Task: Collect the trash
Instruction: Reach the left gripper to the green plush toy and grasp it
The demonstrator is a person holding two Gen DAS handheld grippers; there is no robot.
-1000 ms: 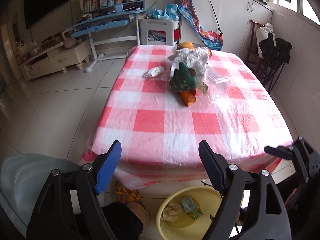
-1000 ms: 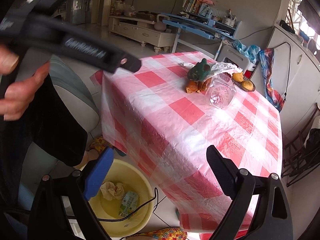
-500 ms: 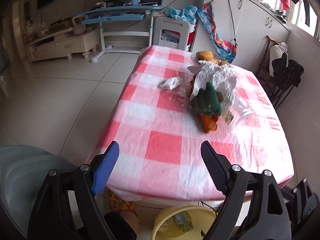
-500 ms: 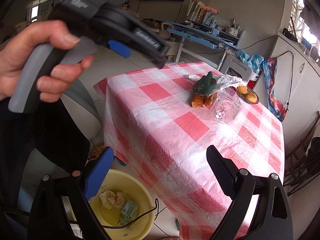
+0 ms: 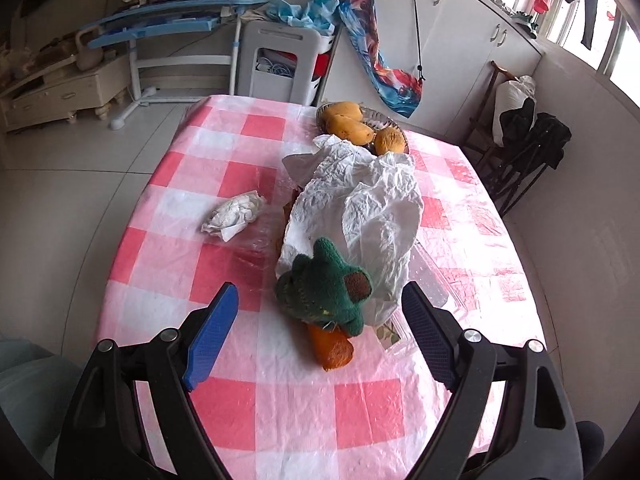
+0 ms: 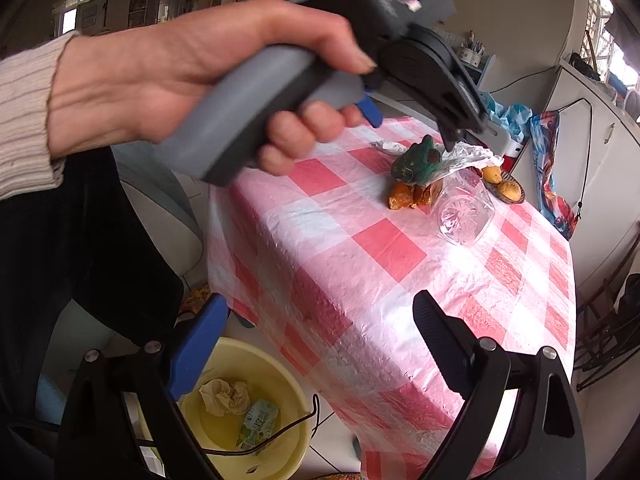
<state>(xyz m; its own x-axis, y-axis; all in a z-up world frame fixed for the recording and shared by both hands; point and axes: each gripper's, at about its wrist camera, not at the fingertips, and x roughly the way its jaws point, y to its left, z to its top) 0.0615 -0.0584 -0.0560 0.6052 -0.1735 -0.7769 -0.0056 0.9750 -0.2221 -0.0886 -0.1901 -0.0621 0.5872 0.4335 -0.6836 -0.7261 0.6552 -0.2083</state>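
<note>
Checked table [image 5: 288, 420] in a cluttered living room, trash ahead of the left gripper [image 5: 318, 338].

Its jaws stand spread and empty, as do the right gripper's [image 6: 320, 340] over the yellow basin [image 6: 276, 368]. Having swept in over the table, it now frames the green toy [image 5: 324, 288]; better to veer left toward the crumpled tissue [image 5: 234, 216] ahead, and close squarely on it.

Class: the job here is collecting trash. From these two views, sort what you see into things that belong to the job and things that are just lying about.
Belongs to the job:
crumpled tissue
crinkled white bag
clear plastic container
yellow basin, already holding trash
left gripper and right gripper, both open and empty

Probably just lying about:
green knitted toy
fruit dish
checked tablecloth
</note>
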